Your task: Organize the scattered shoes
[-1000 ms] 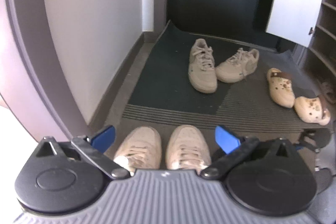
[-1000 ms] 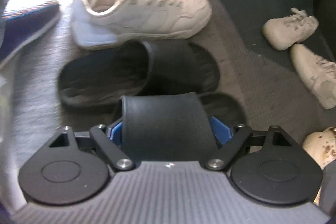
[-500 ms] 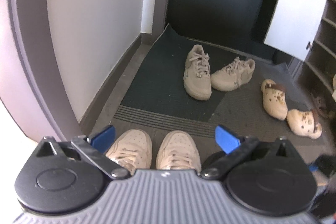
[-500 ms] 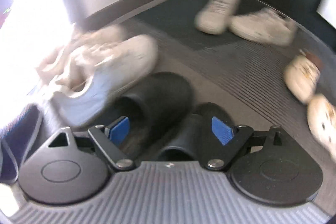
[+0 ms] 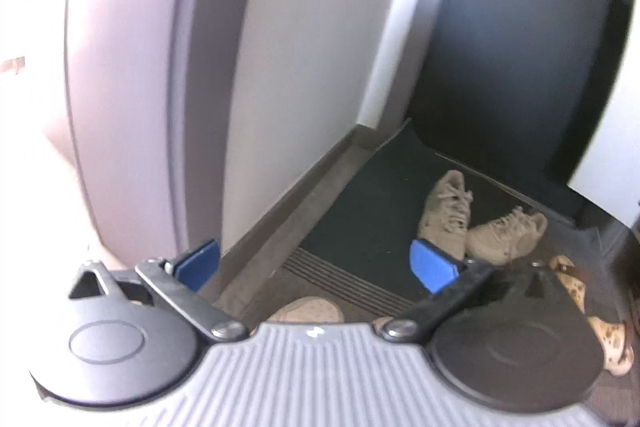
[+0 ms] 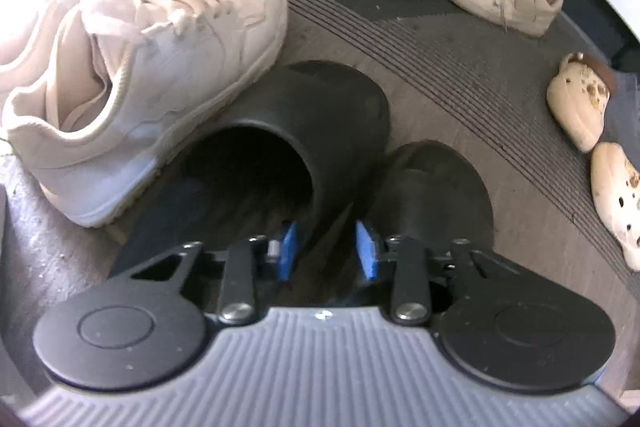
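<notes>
Left wrist view: the left gripper [image 5: 316, 263] hangs with its blue fingers wide apart and nothing between them, aimed at the corner where the wall meets the dark mat [image 5: 360, 211]. It looks idle for now — a beige sneaker pair [image 5: 480, 223] lies further off on the mat, and a pale toe [image 5: 308, 311] pokes out just beneath the gripper body.

Right wrist view: the step in hand seems to be gathering the black slides. The right gripper [image 6: 326, 247] has just been closing, and its pads now pinch the adjoining inner edges of the two black slides [image 6: 320, 131] (both at once, as far as I can tell). The slides are matte, rubbery, wide-strapped, sitting on the floor beside a white sneaker [image 6: 160, 67] that touches the left one. Next comes a lift — it calls for a firm hold, since two floppy edges could slip apart. Spotted clogs [image 6: 592, 139] wait at the right.
</notes>
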The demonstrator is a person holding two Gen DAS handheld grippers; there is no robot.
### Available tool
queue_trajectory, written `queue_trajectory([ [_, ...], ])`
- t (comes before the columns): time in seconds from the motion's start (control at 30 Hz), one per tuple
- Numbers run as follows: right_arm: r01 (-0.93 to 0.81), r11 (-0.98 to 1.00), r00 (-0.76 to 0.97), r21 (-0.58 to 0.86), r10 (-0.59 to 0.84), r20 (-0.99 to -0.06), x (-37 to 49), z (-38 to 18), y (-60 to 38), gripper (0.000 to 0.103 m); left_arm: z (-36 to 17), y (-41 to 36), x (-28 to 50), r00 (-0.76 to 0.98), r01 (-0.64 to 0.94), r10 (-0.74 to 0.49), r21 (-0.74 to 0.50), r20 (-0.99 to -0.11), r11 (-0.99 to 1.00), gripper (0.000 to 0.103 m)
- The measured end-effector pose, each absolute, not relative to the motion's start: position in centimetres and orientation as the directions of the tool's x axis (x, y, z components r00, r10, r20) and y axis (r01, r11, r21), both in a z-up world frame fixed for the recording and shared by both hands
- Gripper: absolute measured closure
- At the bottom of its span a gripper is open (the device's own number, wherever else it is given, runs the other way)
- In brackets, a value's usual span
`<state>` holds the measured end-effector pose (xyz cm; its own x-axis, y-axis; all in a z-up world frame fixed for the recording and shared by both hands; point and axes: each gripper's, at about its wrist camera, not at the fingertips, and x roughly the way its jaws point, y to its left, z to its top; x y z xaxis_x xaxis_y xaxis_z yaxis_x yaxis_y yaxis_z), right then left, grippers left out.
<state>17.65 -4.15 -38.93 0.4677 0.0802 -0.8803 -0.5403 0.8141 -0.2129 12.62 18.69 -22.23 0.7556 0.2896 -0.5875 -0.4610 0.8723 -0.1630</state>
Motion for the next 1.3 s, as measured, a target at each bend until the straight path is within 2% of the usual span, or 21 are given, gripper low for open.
queue_trajectory([
  [0.1, -0.398, 0.9, 0.509, -0.179, 0.055, -0.859, 17.5, -38.7, -3.3, 0.086, -22.7, 18.3, 13.3, 0.746, -0.443, 0.279, -0.137, -0.605, 0.886, 0.0],
  [0.23, -0.22, 0.976, 0.513, 0.002, 0.117, -0.85, 17.9, -38.5, -4.6, 0.086, -22.9, 17.6, 13.9, 0.755, -0.401, 0.245, -0.132, -0.609, 0.907, 0.0],
  [0.4, -0.196, 0.977, 0.476, 0.079, 0.165, -0.864, 17.5, -38.6, -5.9, 0.082, -23.2, 17.1, 14.5, 0.753, -0.398, 0.244, -0.128, -0.61, 0.908, 0.0],
  [0.5, -0.132, 0.977, 0.489, 0.169, 0.212, -0.846, 16.7, -37.9, -7.2, 0.075, -23.6, 16.9, 14.3, 0.749, -0.394, 0.231, -0.138, -0.621, 0.909, 0.0],
  [0.53, -0.097, 0.974, 0.526, 0.205, 0.225, -0.82, 15.7, -37.2, -8.2, 0.069, -23.7, 16.9, 14.3, 0.744, -0.399, 0.235, -0.133, -0.626, 0.907, 0.0],
  [0.6, -0.053, 0.981, 0.58, 0.186, 0.181, -0.794, 14.1, -36.3, -9.1, 0.065, -23.8, 16.9, 14.3, 0.74, -0.401, 0.238, -0.129, -0.629, 0.907, 0.0],
  [0.7, -0.028, 0.998, 0.584, 0.057, 0.063, -0.809, 11.7, -36.0, -9.2, 0.065, -23.9, 16.9, 14.2, 0.736, -0.406, 0.244, -0.124, -0.632, 0.905, 0.0],
  [0.83, 0.024, 0.999, 0.572, 0.04, 0.019, -0.82, 10.9, -37.9, -10.5, 0.065, -23.8, 17.0, 13.7, 0.736, -0.401, 0.228, -0.139, -0.637, 0.906, 0.0],
  [0.9, 0.08, 0.989, 0.583, 0.121, 0.052, -0.811, 11.2, -38.5, -11.8, 0.065, -23.9, 17.3, 13.6, 0.735, -0.404, 0.214, -0.161, -0.643, 0.901, 0.0],
  [0.97, 0.089, 0.98, 0.606, 0.177, 0.088, -0.791, 11.5, -38.6, -12.4, 0.069, -24.2, 17.4, 13.4, 0.733, -0.417, 0.22, -0.17, -0.643, 0.893, 0.0],
  [1.07, 0.118, 0.963, 0.661, 0.242, 0.106, -0.743, 12.6, -38.5, -12.9, 0.069, -24.9, 17.0, 13.5, 0.718, -0.397, 0.212, -0.14, -0.663, 0.907, 0.0],
  [1.13, 0.164, 0.942, 0.657, 0.293, 0.117, -0.744, 13.2, -39.0, -13.4, 0.069, -25.3, 16.5, 13.6, 0.714, -0.37, 0.195, -0.126, -0.673, 0.921, 0.0],
  [1.2, 0.181, 0.933, 0.64, 0.312, 0.129, -0.757, 13.8, -39.7, -13.3, 0.076, -25.6, 16.0, 13.8, 0.707, -0.343, 0.172, -0.12, -0.686, 0.932, 0.0],
  [1.27, 0.17, 0.934, 0.626, 0.314, 0.144, -0.766, 14.7, -40.2, -12.6, 0.093, -25.7, 15.7, 14.1, 0.703, -0.327, 0.158, -0.118, -0.693, 0.938, 0.0],
  [1.3, 0.163, 0.935, 0.623, 0.316, 0.15, -0.768, 15.0, -40.3, -12.2, 0.094, -25.8, 15.6, 14.2, 0.702, -0.323, 0.153, -0.119, -0.695, 0.939, 0.0],
])
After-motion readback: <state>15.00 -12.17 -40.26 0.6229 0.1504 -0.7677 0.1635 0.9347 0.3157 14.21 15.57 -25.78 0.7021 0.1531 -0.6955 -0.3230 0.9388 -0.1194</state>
